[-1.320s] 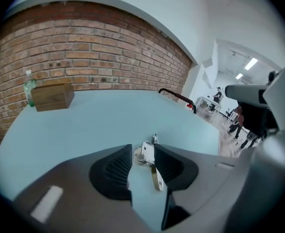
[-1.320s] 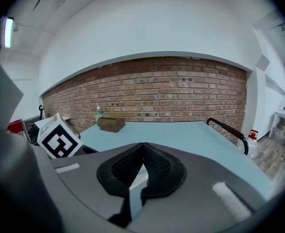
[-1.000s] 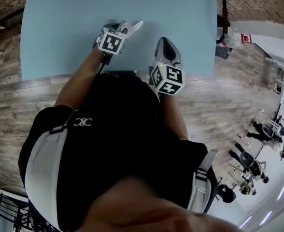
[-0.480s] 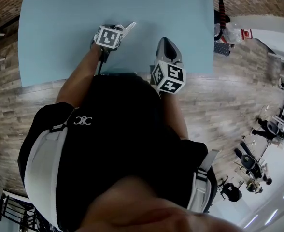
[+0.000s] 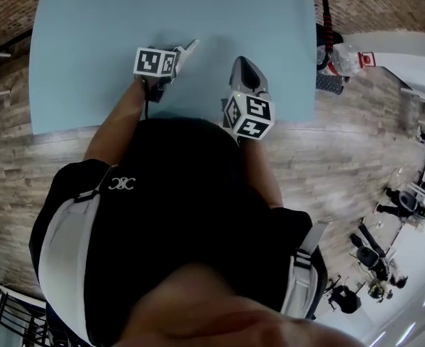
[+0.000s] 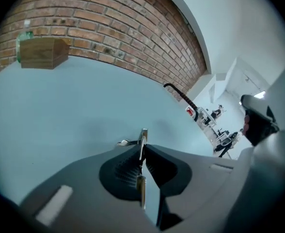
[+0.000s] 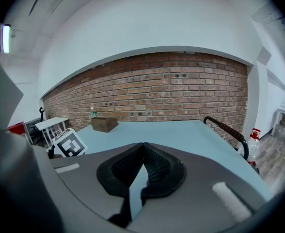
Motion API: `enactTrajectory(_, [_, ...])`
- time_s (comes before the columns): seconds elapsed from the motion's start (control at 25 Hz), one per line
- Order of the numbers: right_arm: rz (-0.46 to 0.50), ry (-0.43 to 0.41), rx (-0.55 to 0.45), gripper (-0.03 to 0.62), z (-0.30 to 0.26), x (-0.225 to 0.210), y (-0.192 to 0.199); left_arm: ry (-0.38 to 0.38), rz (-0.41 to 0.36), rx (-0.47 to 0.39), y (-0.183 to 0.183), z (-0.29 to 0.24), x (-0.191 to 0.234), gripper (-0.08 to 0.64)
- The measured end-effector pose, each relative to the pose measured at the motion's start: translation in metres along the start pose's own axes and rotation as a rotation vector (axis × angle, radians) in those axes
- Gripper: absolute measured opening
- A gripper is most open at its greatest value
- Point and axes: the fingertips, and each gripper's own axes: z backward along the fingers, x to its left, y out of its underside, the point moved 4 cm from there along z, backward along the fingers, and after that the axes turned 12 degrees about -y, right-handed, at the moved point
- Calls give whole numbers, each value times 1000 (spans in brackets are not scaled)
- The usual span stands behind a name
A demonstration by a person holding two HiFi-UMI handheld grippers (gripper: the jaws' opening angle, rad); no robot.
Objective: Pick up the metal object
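Note:
The metal object [image 6: 142,141] is a thin, flat silvery strip standing on edge between the pads of my left gripper [image 6: 142,152]. The jaws are closing, and both ribbed pads press on the strip low over the light blue table [image 6: 74,106]. Its tip sticks out past the fingertips. In the head view the left gripper [image 5: 186,50] reaches over the table's near part, with its marker cube [image 5: 155,61] behind it. My right gripper [image 5: 243,65] hovers just to its right. In the right gripper view the right gripper [image 7: 142,145] is shut with nothing in it.
A wooden box [image 6: 40,52] with a green-capped bottle [image 6: 24,37] behind it stands at the table's far end by the brick wall. A black curved handle [image 5: 327,19] and a plastic bottle [image 5: 340,55] sit off the table's right edge.
The left gripper's jaws have drawn together from wide apart onto the metal strip. That gripper has shifted slightly left over the table. The right gripper has stayed put.

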Motion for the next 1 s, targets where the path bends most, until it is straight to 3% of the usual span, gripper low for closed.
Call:
enactTrajectory(0.08, [3,-18,-3,14,-4,-1,-2,33,3,-13,-3,4,-7,5])
enactTrajectory(0.2, [7,-45,-7,14,-11,-2,-7,14,-27,-22,-6,8,-6,5])
enactTrajectory(0.44, [17,-108,-17,14,-25,2,-13,-20,-9,-104,-23,30,3,3])
enactTrajectory(0.72, [-20,-182,-37,14,-43,9,-21,-195,-64,-368,-78,97,9,3])
enactTrajectory(0.84, [-11,-183,-63,14,-49,13,-27,-293,-91,-497,-97,130,13,3])
enactTrajectory(1.0, [13,-159,-89,14,-51,18,-29,-347,-121,-660,-108,177,11,3])
